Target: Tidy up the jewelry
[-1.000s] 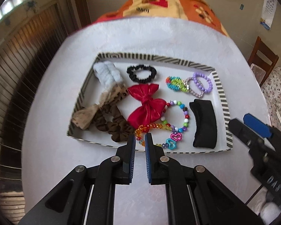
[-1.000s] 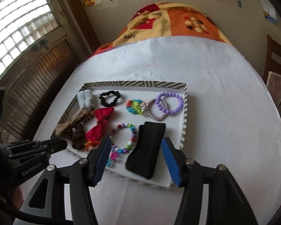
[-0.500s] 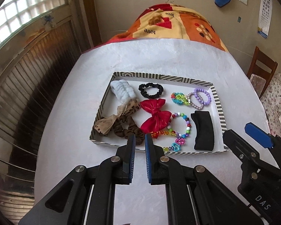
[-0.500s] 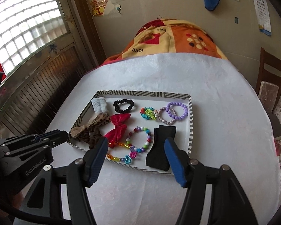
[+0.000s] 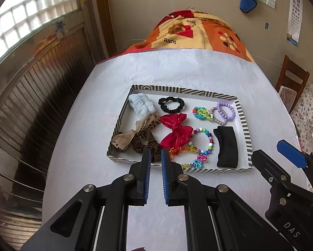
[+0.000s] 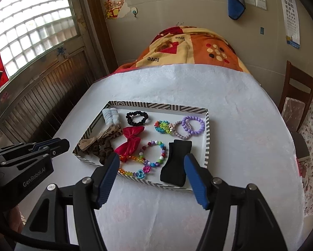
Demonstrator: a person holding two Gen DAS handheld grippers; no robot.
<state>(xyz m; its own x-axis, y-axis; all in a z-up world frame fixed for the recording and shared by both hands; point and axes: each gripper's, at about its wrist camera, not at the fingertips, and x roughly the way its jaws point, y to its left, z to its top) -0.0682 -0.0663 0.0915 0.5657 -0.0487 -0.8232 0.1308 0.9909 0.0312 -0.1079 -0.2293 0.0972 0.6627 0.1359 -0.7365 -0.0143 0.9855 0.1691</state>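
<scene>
A striped-rim tray (image 5: 182,90) (image 6: 159,106) sits on the white-covered table. It holds a red bow (image 5: 175,130) (image 6: 130,139), a black scrunchie (image 5: 171,104), a brown scrunchie (image 5: 144,144), a pale blue scrunchie (image 5: 140,104), a leopard bow (image 5: 133,131), several bead bracelets (image 5: 206,142) (image 6: 190,125) and a black hair clip (image 5: 226,146) (image 6: 175,163). My left gripper (image 5: 156,156) is nearly shut and empty, just short of the tray's near edge. My right gripper (image 6: 150,163) is open and empty, above the tray's near edge.
The white table cover (image 6: 240,136) spreads around the tray. An orange patterned blanket (image 5: 198,31) lies at the far end. A wooden chair (image 6: 296,100) stands at the right. A wooden slatted wall and window run along the left.
Both grippers have pulled back and up from the tray, so it looks smaller and farther. The jaws have not changed. Nothing in the tray has moved.
</scene>
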